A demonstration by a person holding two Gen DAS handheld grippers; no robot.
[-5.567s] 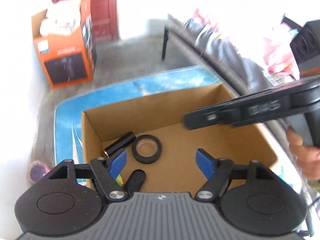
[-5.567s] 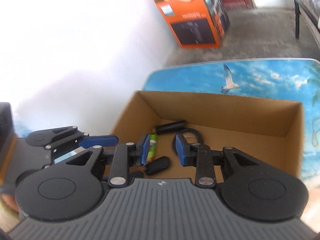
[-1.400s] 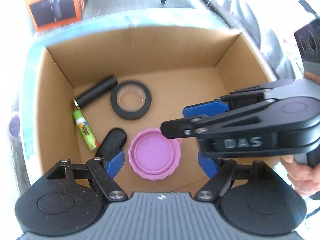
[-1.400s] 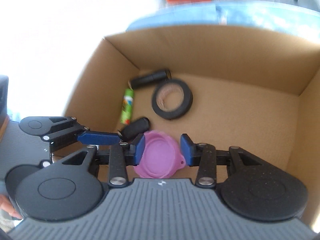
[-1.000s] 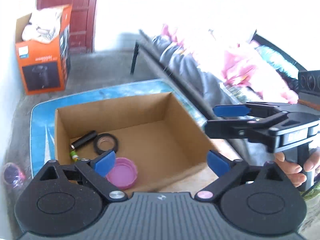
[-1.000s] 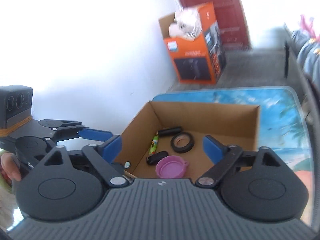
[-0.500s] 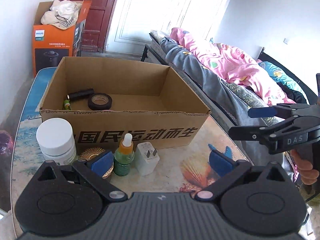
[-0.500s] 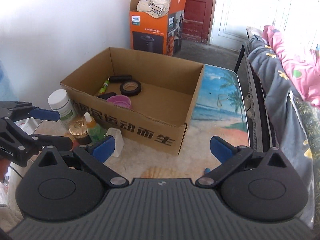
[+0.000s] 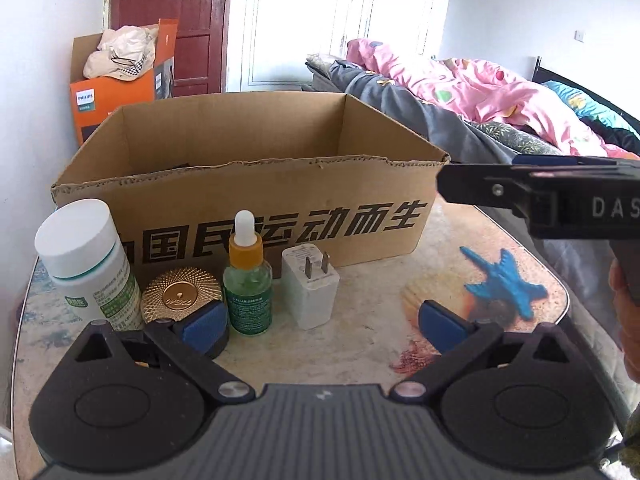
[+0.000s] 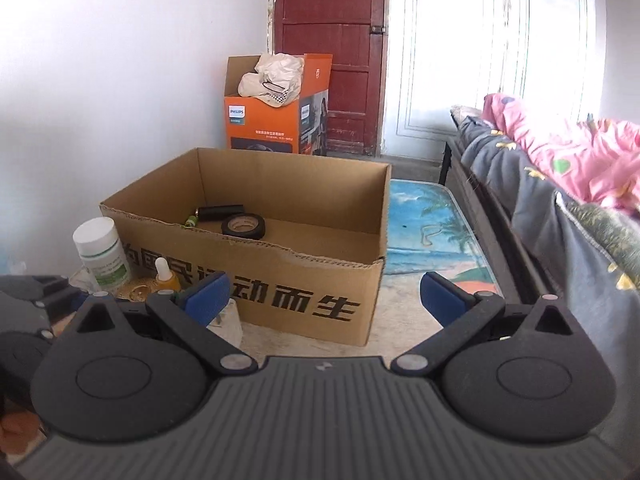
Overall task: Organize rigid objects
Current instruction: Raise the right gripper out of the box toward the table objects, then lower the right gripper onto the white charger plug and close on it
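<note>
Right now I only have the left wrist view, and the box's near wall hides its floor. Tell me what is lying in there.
Observer: In the right wrist view a tape roll lies flat on the floor of the box, towards its left side.
Operator: List whatever is next to it.
Observer: A black cylinder lies on its side just behind the roll, with a small green item at its left end.
Operator: I see the right hand-held gripper only side-on. Report its state.
Observer: The right hand-held gripper is open, its fingers spread wide with nothing between them.
</note>
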